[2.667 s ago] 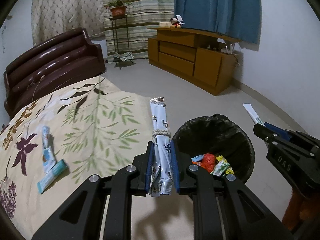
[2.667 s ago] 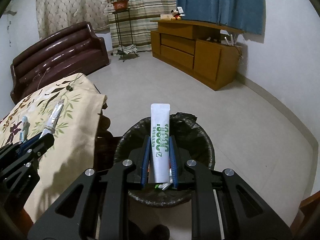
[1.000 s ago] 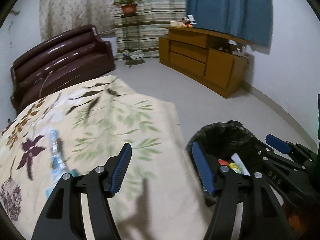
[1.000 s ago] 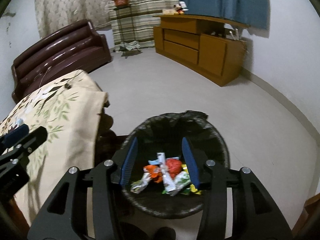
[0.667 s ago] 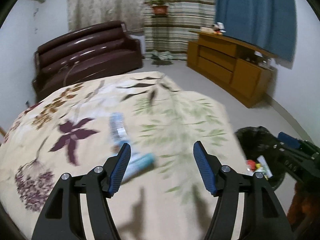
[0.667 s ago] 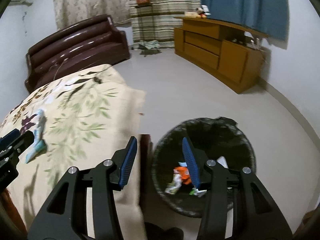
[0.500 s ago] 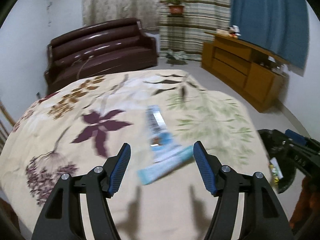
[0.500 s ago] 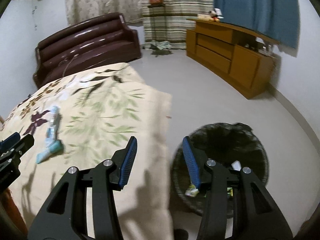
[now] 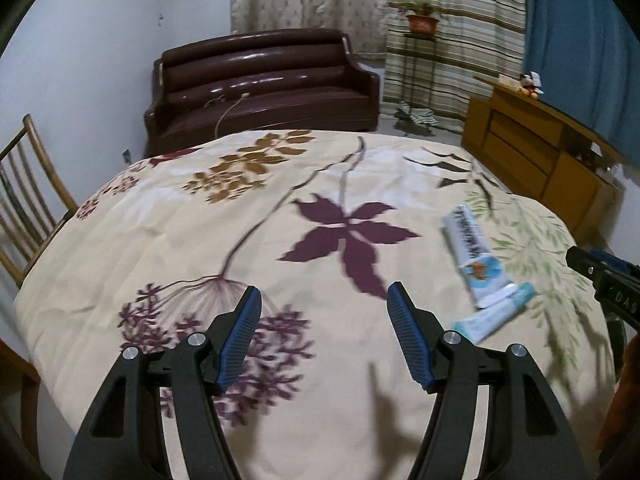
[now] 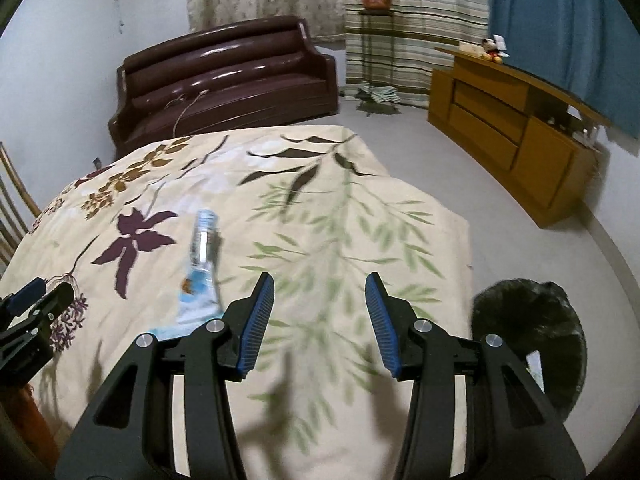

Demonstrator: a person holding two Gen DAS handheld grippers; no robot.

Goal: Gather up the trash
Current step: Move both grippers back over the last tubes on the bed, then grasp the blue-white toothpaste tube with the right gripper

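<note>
Over the floral-covered surface (image 9: 168, 240) I've got both tools empty: my left hand-held gripper (image 9: 323, 336) gapes wide above the purple flower print, my right hand-held gripper (image 10: 320, 320) stands somewhat narrower over green leaves. Two trash pieces lie touching between them, a blue-white wrapper (image 9: 474, 256) and a teal tube (image 9: 494, 317). The black-lined bin (image 10: 532, 340) sits on the floor, right.

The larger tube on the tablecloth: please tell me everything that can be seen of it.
The larger tube looks like a flattened, squeezed plastic tube, white and light blue with a small orange picture and blurred print. It lies flat on the floral tablecloth, its wide crimped end meeting a smaller teal tube. No hand-held gripper touches it.
</note>
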